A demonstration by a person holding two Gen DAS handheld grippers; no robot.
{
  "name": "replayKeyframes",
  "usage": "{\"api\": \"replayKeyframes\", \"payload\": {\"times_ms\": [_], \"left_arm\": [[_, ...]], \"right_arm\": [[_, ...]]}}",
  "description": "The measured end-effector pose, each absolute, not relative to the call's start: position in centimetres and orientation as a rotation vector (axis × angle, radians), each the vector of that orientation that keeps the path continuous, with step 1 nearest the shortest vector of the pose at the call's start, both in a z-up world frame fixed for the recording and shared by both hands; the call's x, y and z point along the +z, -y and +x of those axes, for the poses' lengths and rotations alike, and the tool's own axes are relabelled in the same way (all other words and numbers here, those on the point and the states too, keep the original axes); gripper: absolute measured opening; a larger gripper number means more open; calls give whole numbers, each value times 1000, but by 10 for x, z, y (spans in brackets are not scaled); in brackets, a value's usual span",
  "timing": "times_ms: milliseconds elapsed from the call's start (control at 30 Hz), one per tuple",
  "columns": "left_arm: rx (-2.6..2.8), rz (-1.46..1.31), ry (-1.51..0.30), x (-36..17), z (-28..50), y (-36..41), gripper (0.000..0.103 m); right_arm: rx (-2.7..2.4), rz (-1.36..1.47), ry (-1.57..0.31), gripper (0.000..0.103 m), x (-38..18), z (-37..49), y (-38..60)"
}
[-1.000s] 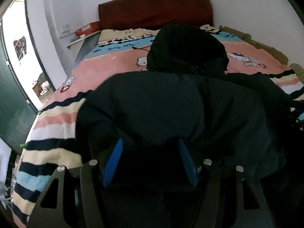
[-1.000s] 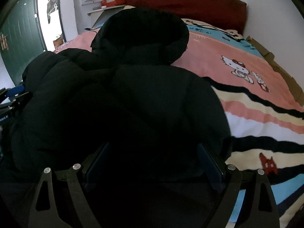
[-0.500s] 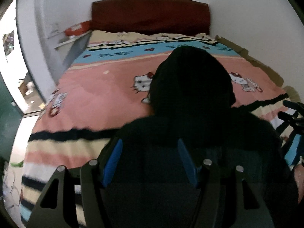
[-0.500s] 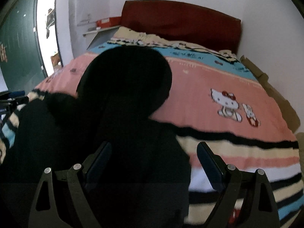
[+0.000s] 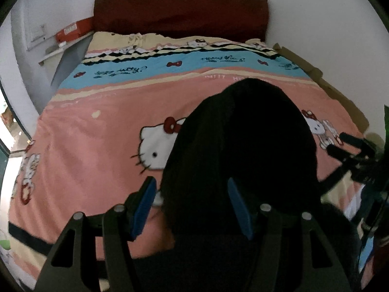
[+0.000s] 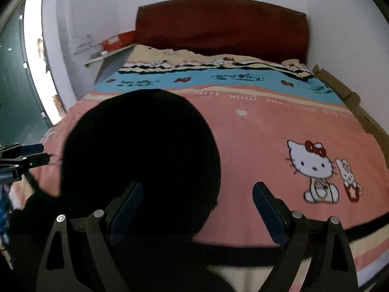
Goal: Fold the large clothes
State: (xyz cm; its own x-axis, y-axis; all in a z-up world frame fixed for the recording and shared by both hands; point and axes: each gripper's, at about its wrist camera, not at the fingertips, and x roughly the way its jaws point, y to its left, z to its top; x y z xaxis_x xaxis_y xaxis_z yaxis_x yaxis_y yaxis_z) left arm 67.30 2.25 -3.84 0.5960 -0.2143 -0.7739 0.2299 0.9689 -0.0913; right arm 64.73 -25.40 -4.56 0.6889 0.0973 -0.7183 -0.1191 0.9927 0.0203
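Bed (image 5: 80, 160), pink cartoon-cat cover: black hooded jacket (image 5: 243, 150) at centre, hood toward the headboard (image 5: 180, 14). Left of jacket: left gripper (image 5: 192, 206), jaws partly apart, jacket fabric between them, grip unclear. Right of jacket: right gripper (image 6: 197, 209), jaws wide apart over jacket edge

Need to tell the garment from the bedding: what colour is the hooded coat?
Plain black hooded coat, no visible pattern; clearest in the right wrist view against the pink cartoon-cat bedspread.
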Motion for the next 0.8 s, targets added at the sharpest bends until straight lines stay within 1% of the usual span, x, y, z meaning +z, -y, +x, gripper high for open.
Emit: {"api": "replayKeyframes", "payload": {"times_ms": [167,333,367,400,433,467,500,567,600,667,800], "left_arm": [[-229,1,-898,-59,715,-2,59],[-196,12,-913,-81,737,16,59],[-196,16,-915,-85,740,21,58],[-197,27,-910,-87,741,24,58],[-195,44,-901,-89,741,27,53],[-189,64,-898,-90,741,30,43],[-187,72,-902,-92,741,31,38],[-180,87,-901,-93,740,32,22],[-178,92,-895,-92,738,31,20],[-174,86,-882,-89,731,28,14],[-181,41,-865,-74,711,19,11]], "right_arm": [[69,-30,-807,91,-71,692,256],[60,-11,-821,90,-97,718,255],[60,-8,-826,84,-101,723,255],[63,-3,-832,72,-106,727,254],[64,4,-839,66,-109,730,253],[70,10,-845,52,-112,733,253],[83,14,-852,39,-114,735,251],[107,1,-854,24,-115,735,245],[117,-3,-849,17,-113,733,242],[147,-6,-835,13,-106,726,238],[201,-3,-807,9,-88,703,232]]}}
